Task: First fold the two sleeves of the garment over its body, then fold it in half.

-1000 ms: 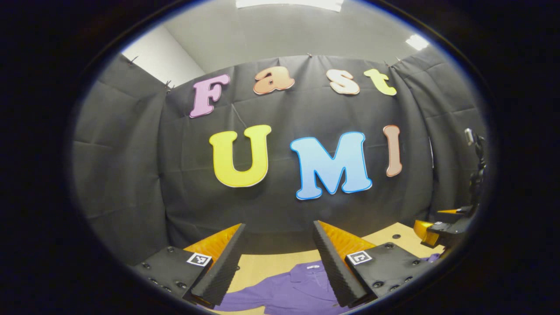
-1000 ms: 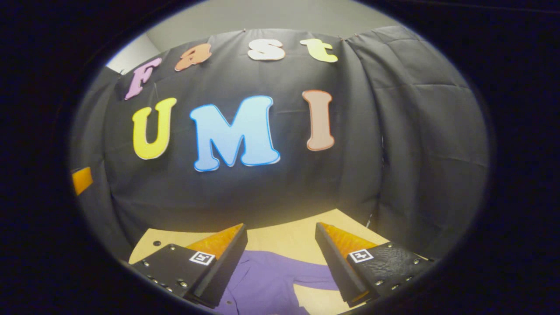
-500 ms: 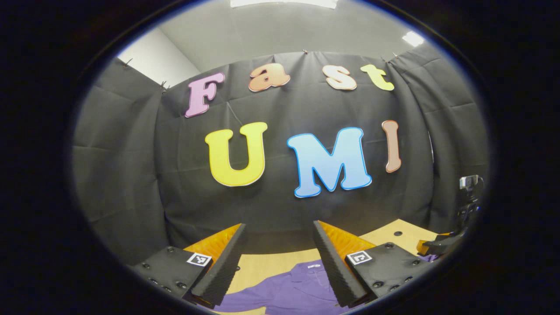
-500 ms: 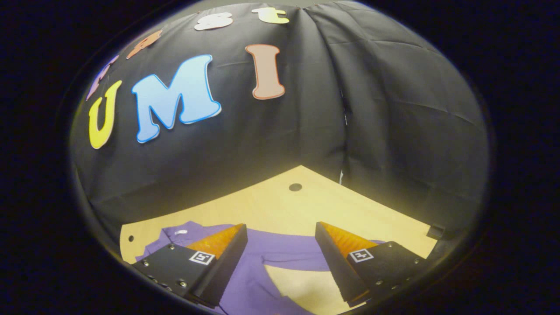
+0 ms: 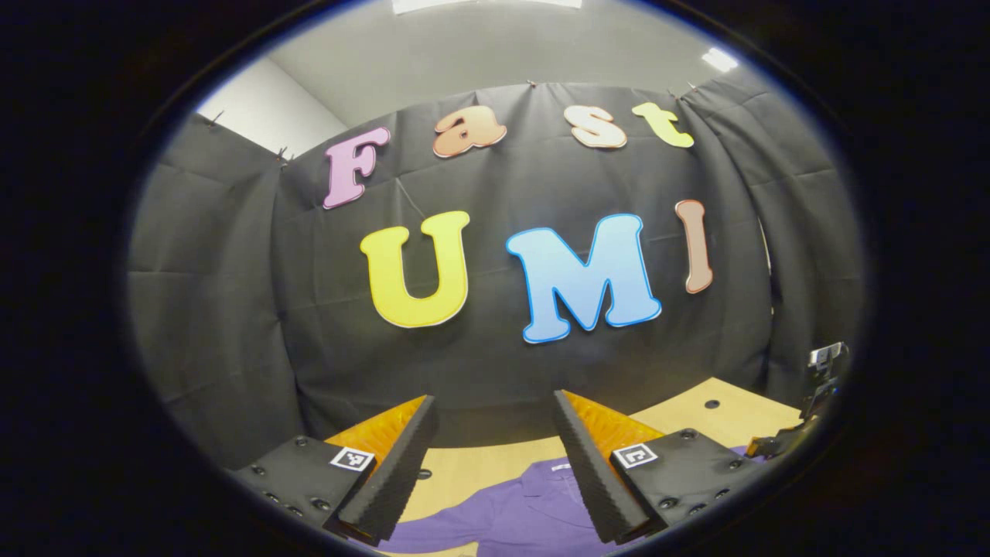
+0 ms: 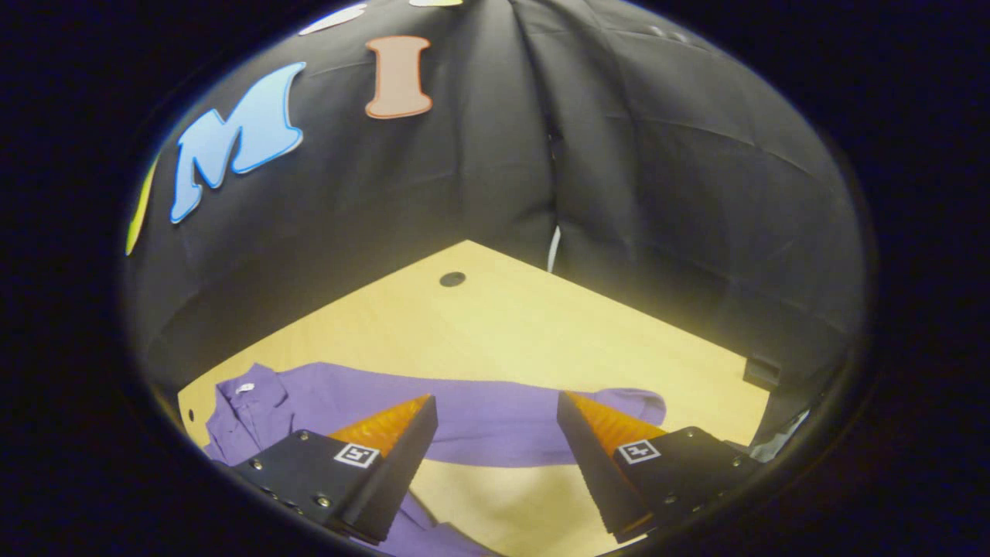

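A purple long-sleeved shirt (image 6: 495, 414) lies flat on a light wooden table (image 6: 503, 325). In the right gripper view its sleeve (image 6: 619, 402) stretches out to the right and its collar (image 6: 244, 394) sits at the left. My right gripper (image 6: 495, 422) hangs open above that sleeve, with nothing between its fingers. In the left gripper view the collar area of the shirt (image 5: 534, 507) shows low between the fingers. My left gripper (image 5: 491, 422) is open, held above the shirt. The other gripper (image 5: 812, 394) appears at the far right edge of that view.
Black cloth walls close the booth behind and to the right of the table (image 5: 696, 414). The tabletop has small round holes (image 6: 452, 278) near its far corner. The table's right edge (image 6: 696, 340) runs close to the sleeve's end.
My right gripper has tilted down and swung right, bringing the whole sleeve and far table corner into view. The left gripper has barely moved. Both stay open.
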A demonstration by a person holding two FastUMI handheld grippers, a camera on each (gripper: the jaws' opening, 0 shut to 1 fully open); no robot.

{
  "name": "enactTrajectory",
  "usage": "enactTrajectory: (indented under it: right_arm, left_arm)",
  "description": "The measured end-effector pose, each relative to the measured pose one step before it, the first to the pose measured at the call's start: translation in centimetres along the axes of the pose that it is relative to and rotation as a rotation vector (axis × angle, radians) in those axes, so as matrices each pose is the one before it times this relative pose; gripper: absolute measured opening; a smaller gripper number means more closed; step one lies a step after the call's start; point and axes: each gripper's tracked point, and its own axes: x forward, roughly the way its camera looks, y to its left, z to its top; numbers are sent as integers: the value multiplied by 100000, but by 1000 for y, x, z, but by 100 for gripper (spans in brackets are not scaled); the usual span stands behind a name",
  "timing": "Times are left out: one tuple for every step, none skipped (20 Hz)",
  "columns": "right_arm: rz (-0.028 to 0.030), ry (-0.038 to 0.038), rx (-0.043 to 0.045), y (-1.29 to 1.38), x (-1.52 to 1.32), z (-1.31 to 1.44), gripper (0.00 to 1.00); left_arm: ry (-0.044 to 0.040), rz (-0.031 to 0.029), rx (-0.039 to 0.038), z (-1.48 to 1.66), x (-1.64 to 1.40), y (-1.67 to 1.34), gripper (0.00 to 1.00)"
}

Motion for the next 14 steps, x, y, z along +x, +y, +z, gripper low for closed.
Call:
enactTrajectory:
  right_arm:
    - [-2182,1895,1206,-826,603,-554,96]
    - [-2374,1510,596,-984,592,-527,96]
    - [-1845,1108,317,-746,588,-453,95]
    - [-1616,1451,280,-680,514,-513,95]
    - [-1352,1592,250,-564,541,-558,95]
    - [-1368,1299,656,-622,514,-494,95]
    - [-1309,1193,917,-424,502,-466,96]
    - [-1317,1559,864,-454,472,-435,96]
    - [-1304,1170,869,-210,364,-325,96]
    - [-1192,1100,642,-351,471,-125,96]
    - [-898,1567,590,-493,680,-424,95]
    - [-802,1567,822,-482,471,-259,90]
    - [-1176,456,920,-362,438,-117,88]
    - [-729,480,752,-309,150,29,88]
  left_arm:
    - [265,-46,84,8,217,-50,96]
    - [260,-140,32,-86,77,-197,97]
    - [173,18,112,40,119,-150,97]
    - [99,-167,56,-61,-49,-154,97]
    - [-78,-206,34,135,93,-250,96]
    - [-76,-189,176,-53,-125,-168,95]
    - [-119,-155,287,146,5,-207,95]
    - [-54,-145,344,132,14,-174,95]
    - [-41,-127,421,77,39,-196,95]
    - [-110,-21,345,10,-260,-133,95]
    - [-31,123,365,68,-40,-10,95]
    - [44,143,274,74,-80,-10,95]
    - [90,75,94,60,-25,-38,95]
    - [112,171,28,-12,-59,-51,95]
